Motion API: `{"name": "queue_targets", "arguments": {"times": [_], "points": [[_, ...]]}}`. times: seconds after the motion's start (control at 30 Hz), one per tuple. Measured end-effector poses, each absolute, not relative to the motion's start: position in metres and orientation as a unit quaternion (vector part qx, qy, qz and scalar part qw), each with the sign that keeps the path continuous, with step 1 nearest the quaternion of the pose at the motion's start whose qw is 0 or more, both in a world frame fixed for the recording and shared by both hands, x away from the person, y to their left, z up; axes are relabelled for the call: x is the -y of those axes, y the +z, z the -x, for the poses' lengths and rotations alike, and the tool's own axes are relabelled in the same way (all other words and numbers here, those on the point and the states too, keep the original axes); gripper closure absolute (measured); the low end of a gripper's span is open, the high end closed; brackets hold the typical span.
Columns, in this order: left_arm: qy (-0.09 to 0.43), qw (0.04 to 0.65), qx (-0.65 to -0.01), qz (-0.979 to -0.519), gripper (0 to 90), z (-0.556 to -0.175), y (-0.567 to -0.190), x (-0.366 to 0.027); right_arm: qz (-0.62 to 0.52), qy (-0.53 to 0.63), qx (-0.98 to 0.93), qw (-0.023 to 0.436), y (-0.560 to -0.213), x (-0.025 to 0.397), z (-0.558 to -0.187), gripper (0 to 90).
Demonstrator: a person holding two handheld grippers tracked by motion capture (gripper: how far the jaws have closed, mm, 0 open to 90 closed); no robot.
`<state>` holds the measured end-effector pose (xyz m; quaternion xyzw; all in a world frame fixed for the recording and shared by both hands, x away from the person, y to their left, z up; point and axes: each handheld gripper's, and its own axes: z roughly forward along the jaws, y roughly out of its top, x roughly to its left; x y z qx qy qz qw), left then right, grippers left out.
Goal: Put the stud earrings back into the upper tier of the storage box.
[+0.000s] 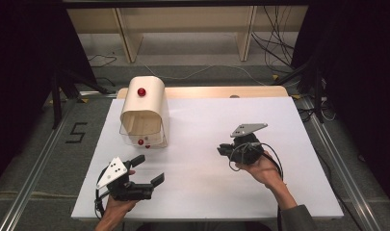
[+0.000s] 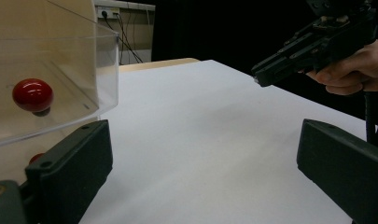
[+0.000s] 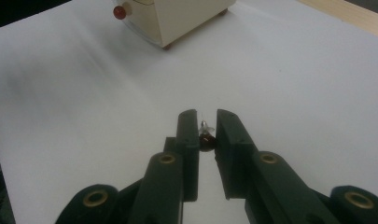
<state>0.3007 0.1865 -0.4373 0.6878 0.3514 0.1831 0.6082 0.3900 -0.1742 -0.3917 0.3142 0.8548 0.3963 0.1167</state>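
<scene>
A cream, round-topped box (image 1: 143, 108) stands at the table's back left, with a red knob (image 1: 141, 92) on top. Its clear front panel (image 2: 60, 74) carries a second red knob (image 2: 32, 94), seen low on the box front (image 1: 141, 142) from above. My left gripper (image 1: 148, 169) is open near the front left edge, its jaws wide apart and empty (image 2: 203, 154), pointing just past the box's right side. My right gripper (image 1: 222, 150) hovers right of centre, pointing left. In the right gripper view it (image 3: 206, 116) is shut on a tiny dark red piece with a shiny tip (image 3: 206, 136).
A white sheet (image 1: 207, 144) covers the table, with a wooden strip (image 1: 216, 92) showing at the far edge. Metal rails (image 1: 337, 159) run along both sides. Cables (image 1: 274, 48) and wooden shelf legs lie on the floor beyond. The other gripper (image 2: 312, 44) is off to the right.
</scene>
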Motion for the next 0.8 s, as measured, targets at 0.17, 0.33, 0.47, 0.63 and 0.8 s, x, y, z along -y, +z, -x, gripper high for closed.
{"name": "queue_targets", "arguments": {"times": [0.17, 0.33, 0.47, 0.63, 0.8], "points": [[0.183, 0.608, -0.352, -0.688, 3.1, -0.301, -0.437, -0.187, -0.307, 0.402, -0.855, 0.116, -0.388, 0.168, -0.389, 80.1], [0.183, 0.606, -0.352, -0.689, 3.1, -0.301, -0.438, -0.187, -0.301, 0.41, -0.853, 0.117, -0.384, 0.161, -0.389, 80.1], [0.183, 0.606, -0.353, -0.689, 3.1, -0.301, -0.438, -0.187, -0.295, 0.414, -0.853, 0.117, -0.38, 0.155, -0.389, 80.1], [0.184, 0.606, -0.353, -0.688, 3.0, -0.301, -0.438, -0.187, -0.291, 0.419, -0.852, 0.116, -0.375, 0.148, -0.39, 80.1], [0.185, 0.607, -0.353, -0.687, 3.1, -0.301, -0.437, -0.187, -0.284, 0.429, -0.85, 0.116, -0.37, 0.138, -0.393, 80.1]]}}
